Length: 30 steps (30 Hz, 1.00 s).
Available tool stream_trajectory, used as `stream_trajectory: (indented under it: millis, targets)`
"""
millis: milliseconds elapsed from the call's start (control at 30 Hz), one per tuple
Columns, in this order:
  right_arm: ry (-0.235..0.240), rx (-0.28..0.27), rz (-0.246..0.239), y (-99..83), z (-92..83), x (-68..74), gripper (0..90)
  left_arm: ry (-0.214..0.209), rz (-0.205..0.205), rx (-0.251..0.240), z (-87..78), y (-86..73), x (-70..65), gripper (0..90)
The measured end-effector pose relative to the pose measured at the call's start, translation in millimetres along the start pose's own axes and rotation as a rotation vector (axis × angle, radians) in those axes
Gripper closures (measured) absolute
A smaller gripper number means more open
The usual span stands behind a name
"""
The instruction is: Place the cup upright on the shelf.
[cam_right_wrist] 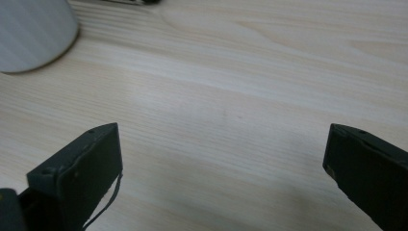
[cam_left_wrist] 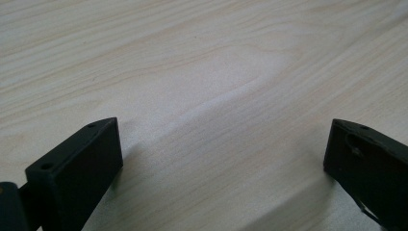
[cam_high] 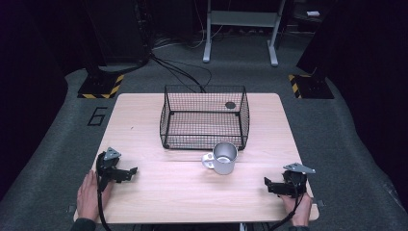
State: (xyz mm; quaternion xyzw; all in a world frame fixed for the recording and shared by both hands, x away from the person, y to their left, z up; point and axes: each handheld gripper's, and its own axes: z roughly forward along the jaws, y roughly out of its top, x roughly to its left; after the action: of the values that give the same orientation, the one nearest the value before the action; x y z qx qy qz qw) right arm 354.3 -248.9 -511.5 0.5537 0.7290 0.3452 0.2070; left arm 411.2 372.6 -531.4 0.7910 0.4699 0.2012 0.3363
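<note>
Both tools agape; mug (cam_high: 224, 158) touching basket (cam_high: 204, 117).

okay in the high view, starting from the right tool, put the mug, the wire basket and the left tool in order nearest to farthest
From the right tool:
1. Mug, up and to its left near the table's middle.
2. Wire basket, just behind the mug, toward the far edge.
3. Left tool, across the table at the near left corner.

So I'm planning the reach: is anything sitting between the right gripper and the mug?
Nothing visible does. Only bare table lies between the right gripper and the metal mug, which stands just in front of the wire basket.
</note>
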Motion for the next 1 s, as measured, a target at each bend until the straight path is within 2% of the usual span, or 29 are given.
stream_trajectory:
  millis: [133,400,633,900,933,1000]
  targets:
    - [0.045,-0.021,-0.018,9.1,-3.4,14.7,0.0,-0.001,0.001,0.002,-0.2,0.1,0.0,0.0]
    - [0.093,-0.039,-0.043,19.8,-6.4,32.0,0.0,0.0,0.007,0.006,-0.5,0.0,0.3,0.0]
    - [0.153,-0.057,-0.073,34.4,-8.1,54.0,0.0,0.0,0.008,0.006,-0.5,0.0,0.3,0.0]
    - [0.194,-0.081,-0.114,52.1,-6.9,80.9,0.0,0.001,0.001,0.001,-0.2,-0.1,-0.1,0.0]
    - [0.2,-0.085,-0.101,54.3,-6.3,84.7,0.0,0.001,0.0,0.002,-0.3,-0.1,-0.2,0.0]
    - [0.204,-0.091,-0.114,59.0,-3.5,89.1,0.0,0.0,-0.002,0.002,-0.3,0.0,-0.2,0.0]
